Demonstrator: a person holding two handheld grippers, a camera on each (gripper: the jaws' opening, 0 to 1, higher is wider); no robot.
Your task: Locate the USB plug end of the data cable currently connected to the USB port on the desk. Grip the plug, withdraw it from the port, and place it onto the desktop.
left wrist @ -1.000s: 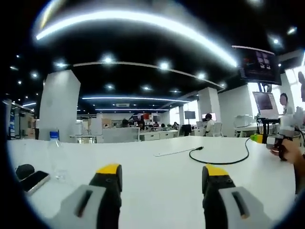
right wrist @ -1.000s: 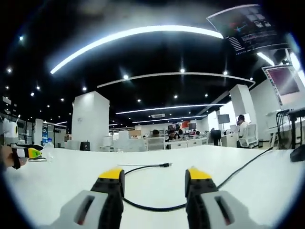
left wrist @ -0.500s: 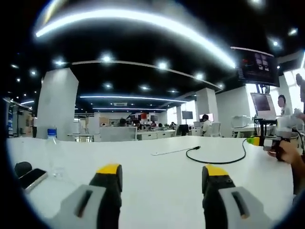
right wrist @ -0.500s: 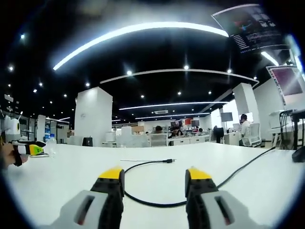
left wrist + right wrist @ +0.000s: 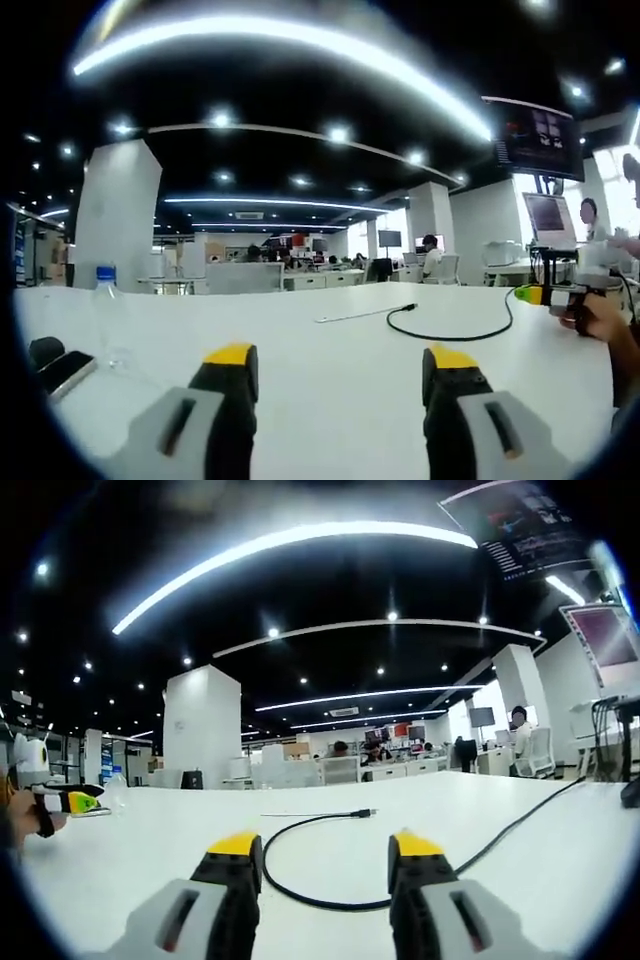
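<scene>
Since a second ago both my cameras dipped a little and the ceiling takes more of each view; the cable itself hasn't shifted on the desk.

Thin black data cable lies loose on the white desktop. In the right gripper view it loops from 6 o'clock, between my right jaws, up to its small plug end just above centre, about 12 o'clock of the jaw tips, lying flat on the table, plugged into nothing that I can see. The other run of cable goes off toward 3 o'clock to a dark block at the edge, too cut off to tell what it is. In the left gripper view the same cable curves at 2 o'clock, plug end pointing left, well apart from my left jaws. A thin pale strip lies just left of the plug, can't tell what.

Right gripper: yellow-tipped jaws spread wide, nothing between them, hovering over the cable loop. Left gripper: jaws spread wide too, holding nothing.

My right gripper shows in the left gripper view at 3 o'clock, green-yellow tip, my hand wrapped on it. My left one shows at 9 o'clock in the right gripper view.

Clear plastic bottle with blue cap stands at 9 o'clock in the left gripper view; a dark phone lies flat below it. Open office behind, people at far desks.
</scene>
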